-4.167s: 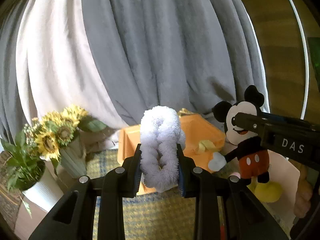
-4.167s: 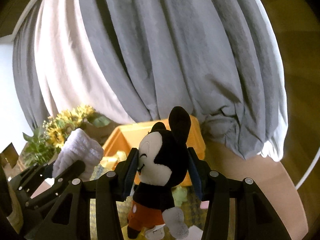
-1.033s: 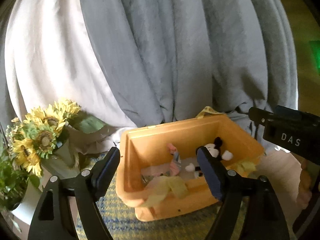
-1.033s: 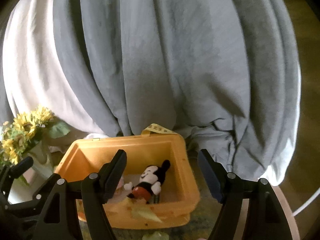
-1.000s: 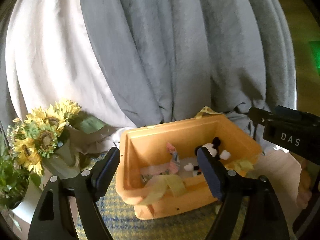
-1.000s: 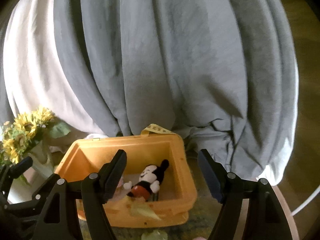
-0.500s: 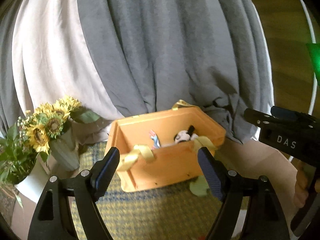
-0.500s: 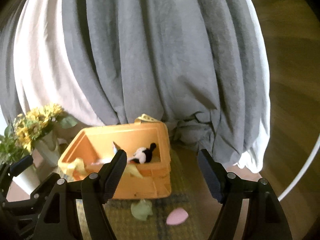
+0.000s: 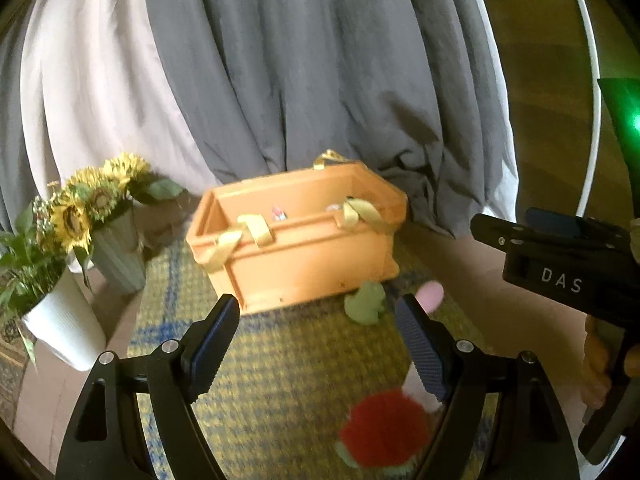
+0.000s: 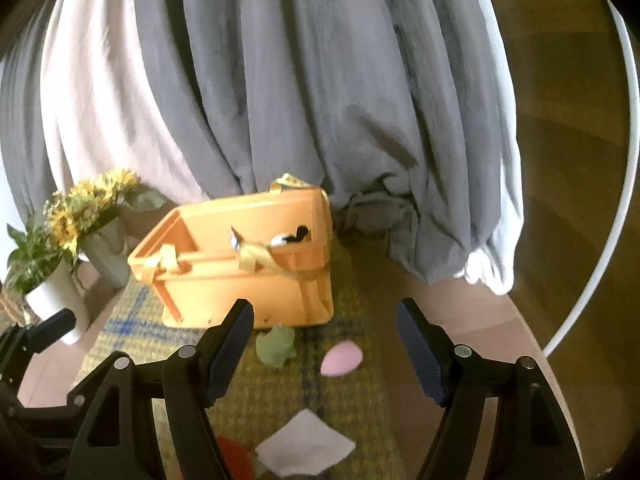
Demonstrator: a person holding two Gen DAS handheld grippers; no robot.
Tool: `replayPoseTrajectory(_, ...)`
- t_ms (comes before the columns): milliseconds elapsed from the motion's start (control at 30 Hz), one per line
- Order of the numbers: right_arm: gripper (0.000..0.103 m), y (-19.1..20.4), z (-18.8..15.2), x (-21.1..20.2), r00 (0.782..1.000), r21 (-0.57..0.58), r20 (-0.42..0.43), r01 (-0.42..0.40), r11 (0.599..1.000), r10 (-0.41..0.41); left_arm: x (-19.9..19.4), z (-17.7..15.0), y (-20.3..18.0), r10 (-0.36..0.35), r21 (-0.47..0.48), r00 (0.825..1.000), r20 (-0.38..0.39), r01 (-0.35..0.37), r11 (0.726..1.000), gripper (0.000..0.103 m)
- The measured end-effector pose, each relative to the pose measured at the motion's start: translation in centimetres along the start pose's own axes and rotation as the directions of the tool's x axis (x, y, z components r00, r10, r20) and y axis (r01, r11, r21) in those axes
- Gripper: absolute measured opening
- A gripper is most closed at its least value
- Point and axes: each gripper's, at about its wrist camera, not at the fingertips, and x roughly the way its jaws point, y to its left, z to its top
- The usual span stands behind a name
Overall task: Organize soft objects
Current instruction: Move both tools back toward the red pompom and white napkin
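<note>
An orange bin (image 9: 312, 256) with yellow straps stands on a woven yellow mat (image 9: 288, 380); it also shows in the right wrist view (image 10: 240, 280). A Mickey plush (image 10: 290, 237) lies inside it. A green soft toy (image 9: 366, 300) (image 10: 277, 345) and a pink soft piece (image 9: 429, 293) (image 10: 342, 357) lie on the mat in front of the bin. A red fluffy toy (image 9: 382, 432) lies close below my left gripper (image 9: 320, 344), which is open and empty. A white cloth (image 10: 305, 449) lies below my right gripper (image 10: 324, 344), also open and empty.
Grey and white curtains (image 9: 280, 80) hang behind the bin. A sunflower vase (image 9: 116, 252) and a white plant pot (image 9: 64, 328) stand at the left. The right gripper's body (image 9: 560, 264) is at the right of the left wrist view. A white hoop (image 10: 624, 160) curves over wooden floor.
Both grippers let go of the white fluffy toy and the Mickey plush into the bin, then drew back and lowered; the bin is farther off and the toys on the mat have come into view.
</note>
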Motion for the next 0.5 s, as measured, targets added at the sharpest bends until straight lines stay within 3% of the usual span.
replayPoseTrajectory(233,0.074,-0.1,-2.9,0.1,0.997,-0.03,-0.074,-0.014,0.999,0.012,-0.1,-2.7,-1.3,-0.023,0.038,0.998,-0.051,0.025,0.999,0.08)
replayPoseTrajectory(500,0.073,-0.4,-6.7,0.8,0.979,-0.047,-0.204,-0.032,0.998,0.021,0.7,-5.8,-2.7,-0.043,0.07,0.989,-0.139,0.053,0.996,0.08)
